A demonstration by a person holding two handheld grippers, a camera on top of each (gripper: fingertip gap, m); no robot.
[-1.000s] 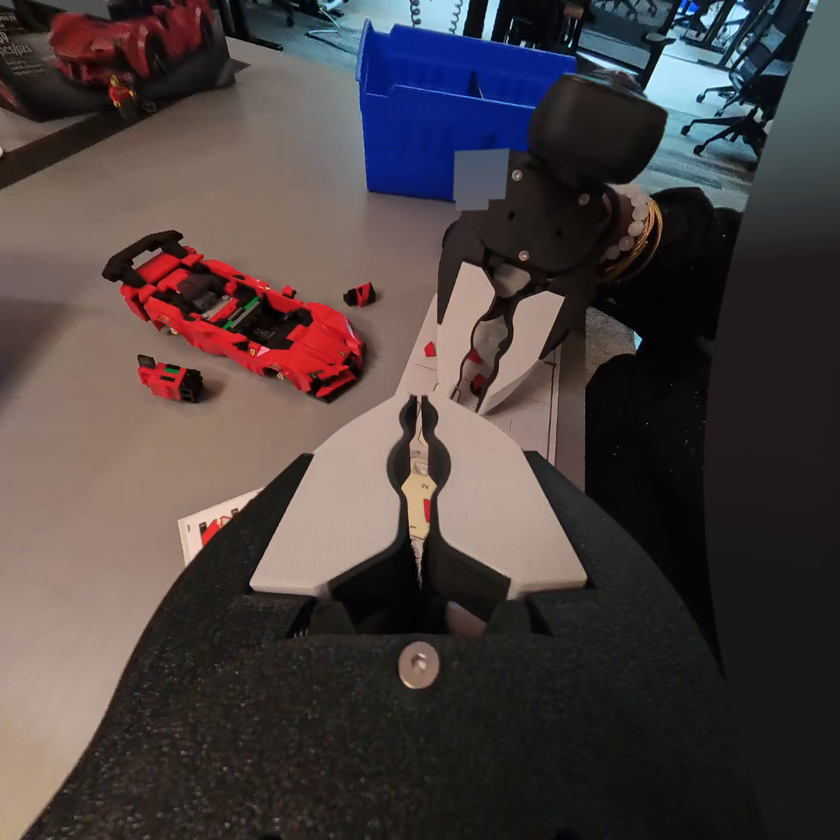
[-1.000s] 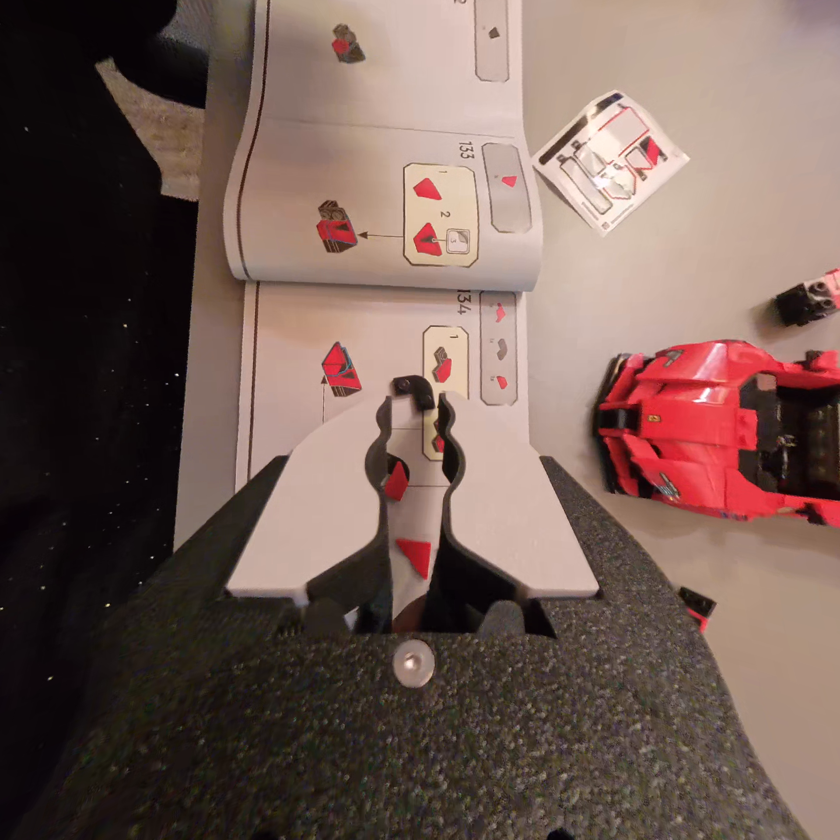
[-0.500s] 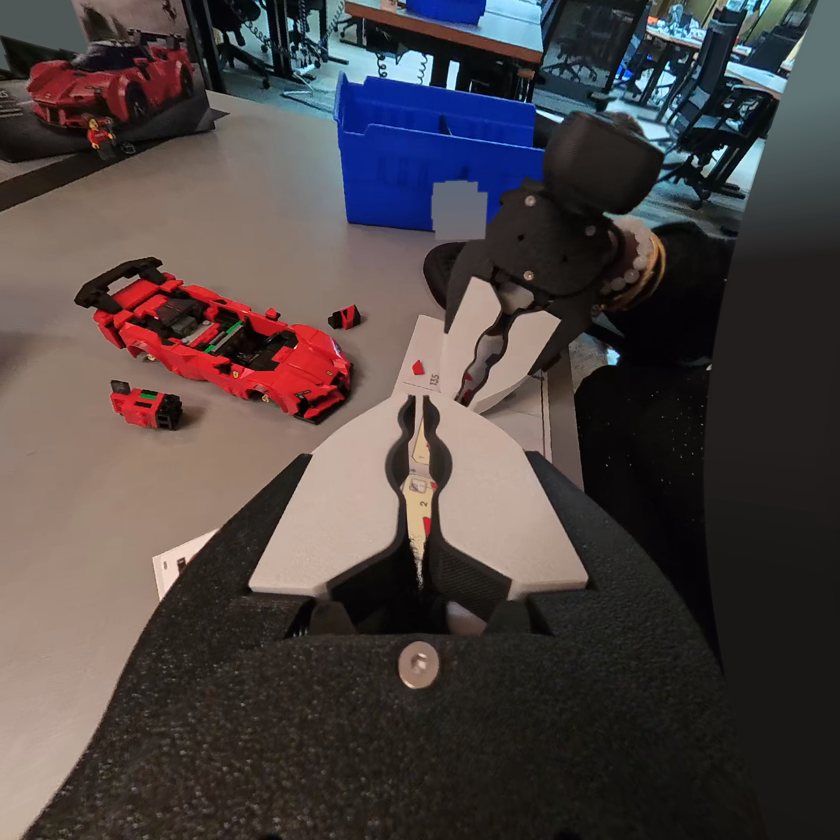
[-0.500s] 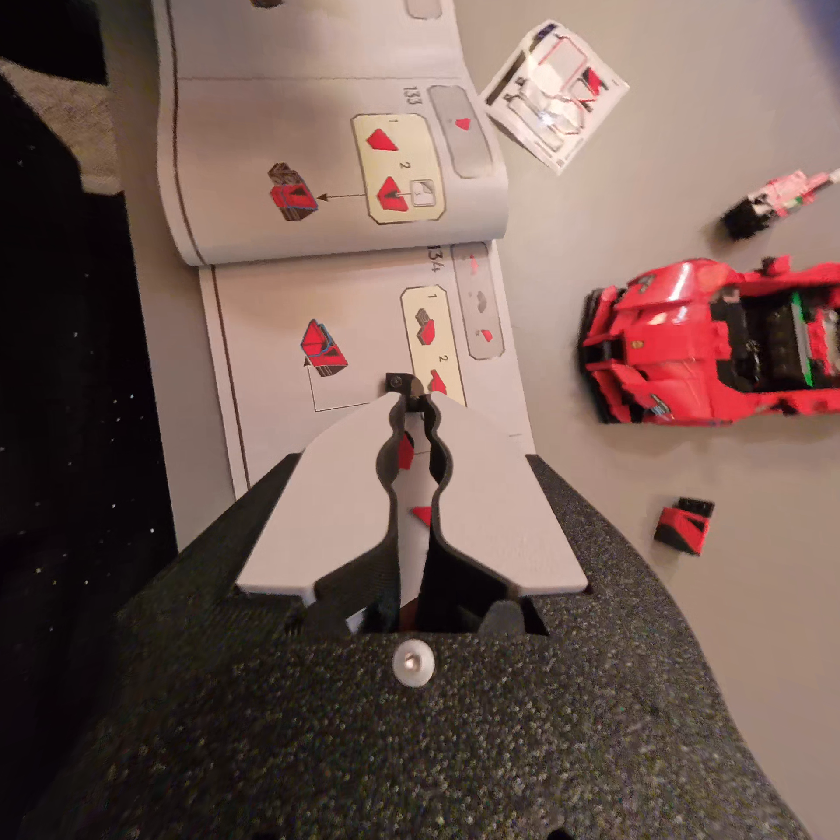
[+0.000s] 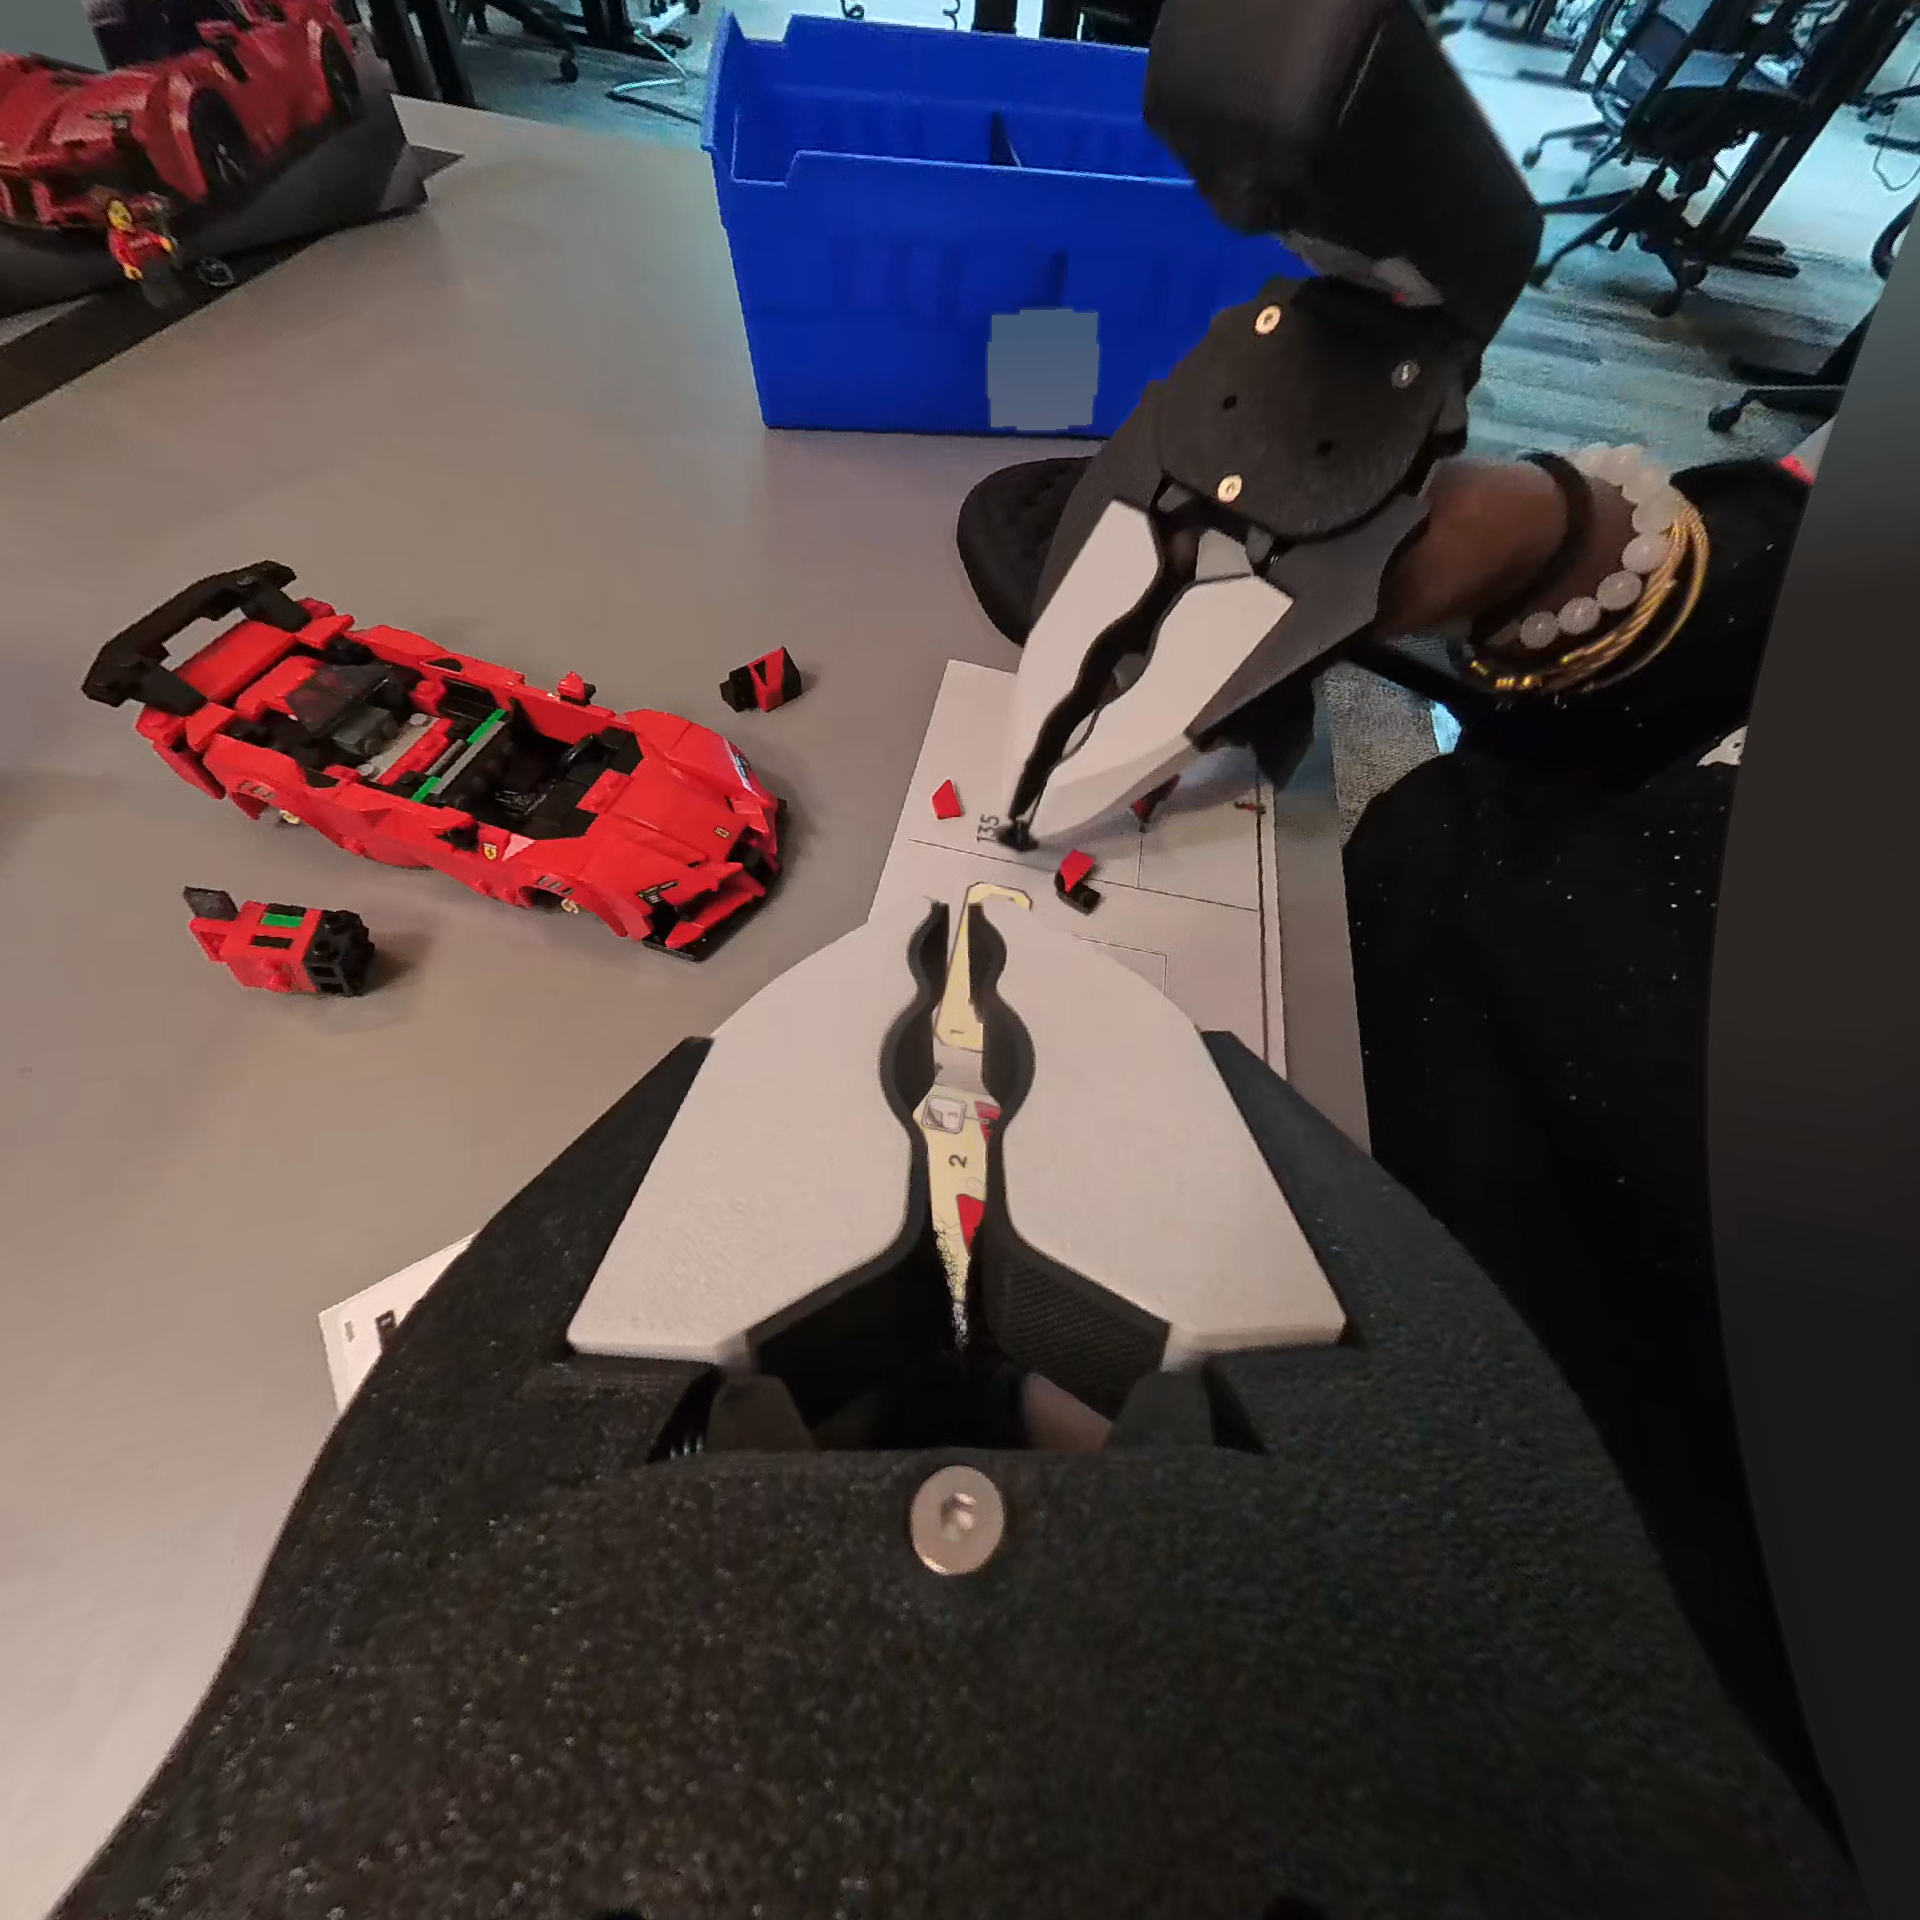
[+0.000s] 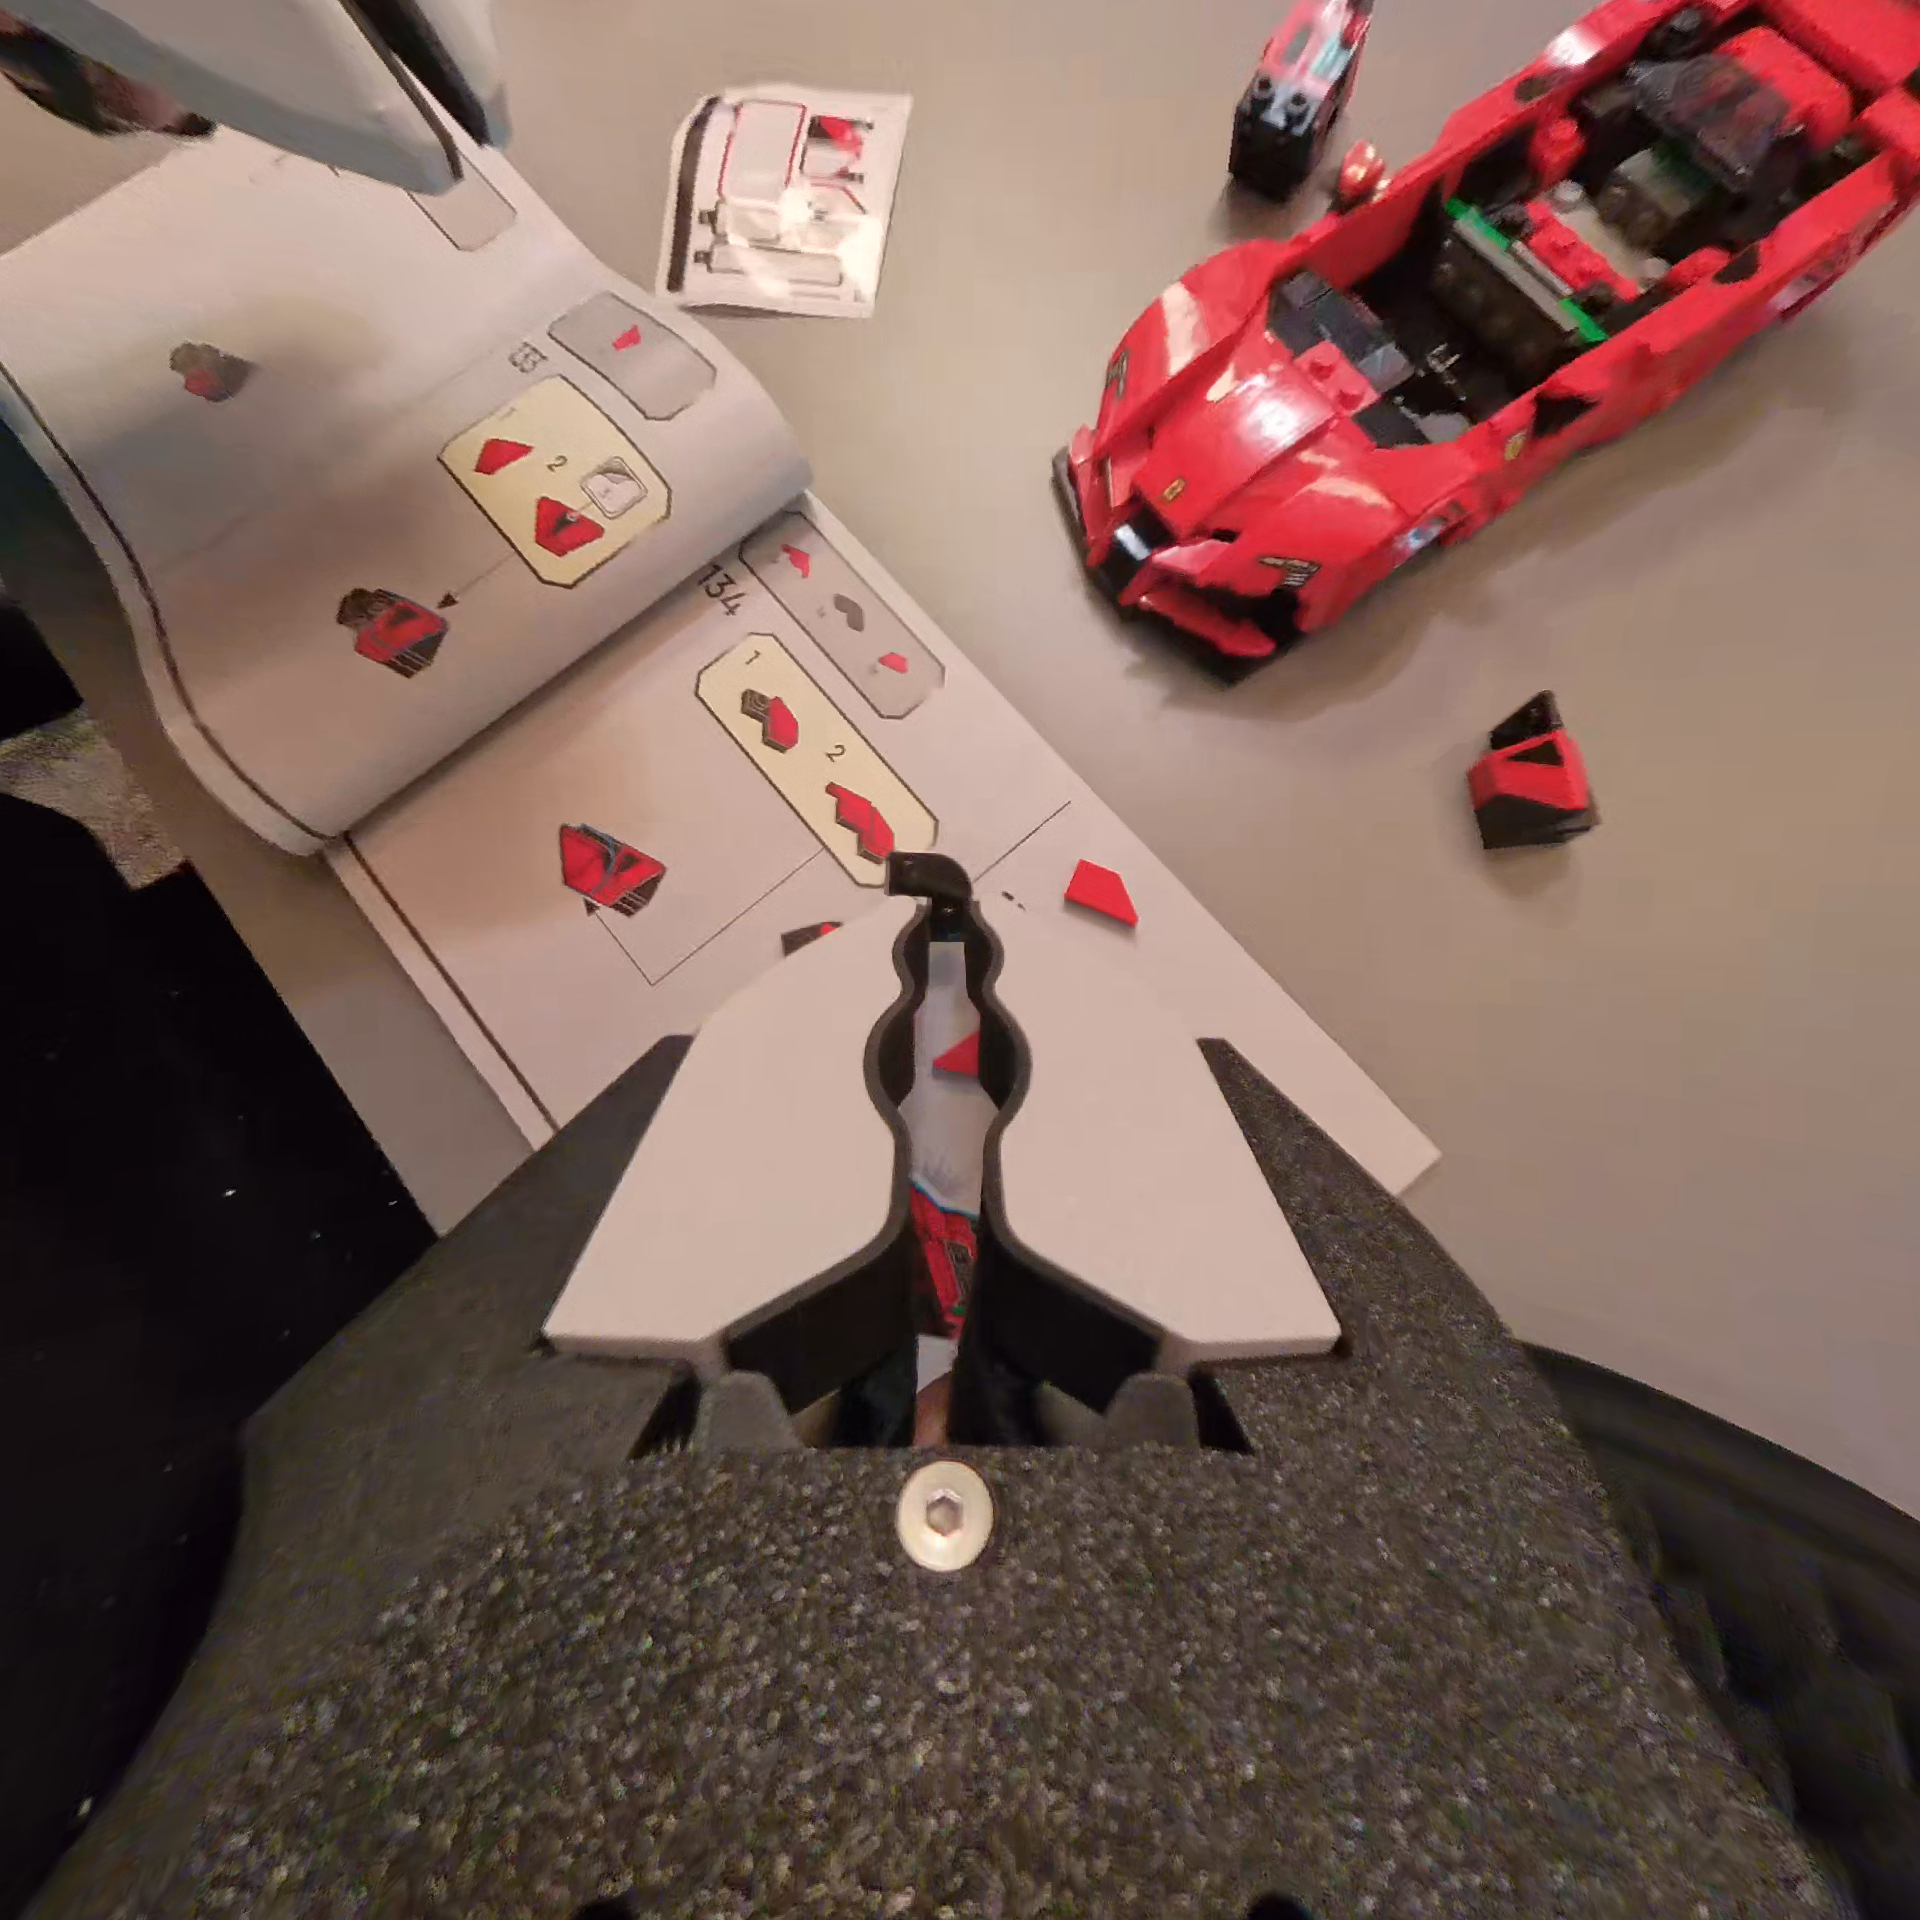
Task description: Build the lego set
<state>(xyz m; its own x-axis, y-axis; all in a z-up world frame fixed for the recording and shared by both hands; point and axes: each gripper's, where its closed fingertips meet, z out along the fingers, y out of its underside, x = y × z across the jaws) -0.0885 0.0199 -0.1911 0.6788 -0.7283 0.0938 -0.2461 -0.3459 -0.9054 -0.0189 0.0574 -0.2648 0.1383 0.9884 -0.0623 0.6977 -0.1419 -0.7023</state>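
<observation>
Red car point(image 6: 1455, 343) cut off by right wrist view's edge, instruction booklet point(image 5: 1195, 904) partly hidden

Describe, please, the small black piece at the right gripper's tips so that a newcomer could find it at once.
Start at the open instruction booklet lying beside the red car. On its lower page, the right gripper pinches a small black piece at its fingertips. Unlike the flat red tile loose beside it, it is all black and angled.

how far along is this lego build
Mostly done: the red car has its body and rear wing, but the middle lies open. In hand: the right gripper pinches a small black piece over the open manual. Left: loose red piece and two small sub-builds.
</observation>
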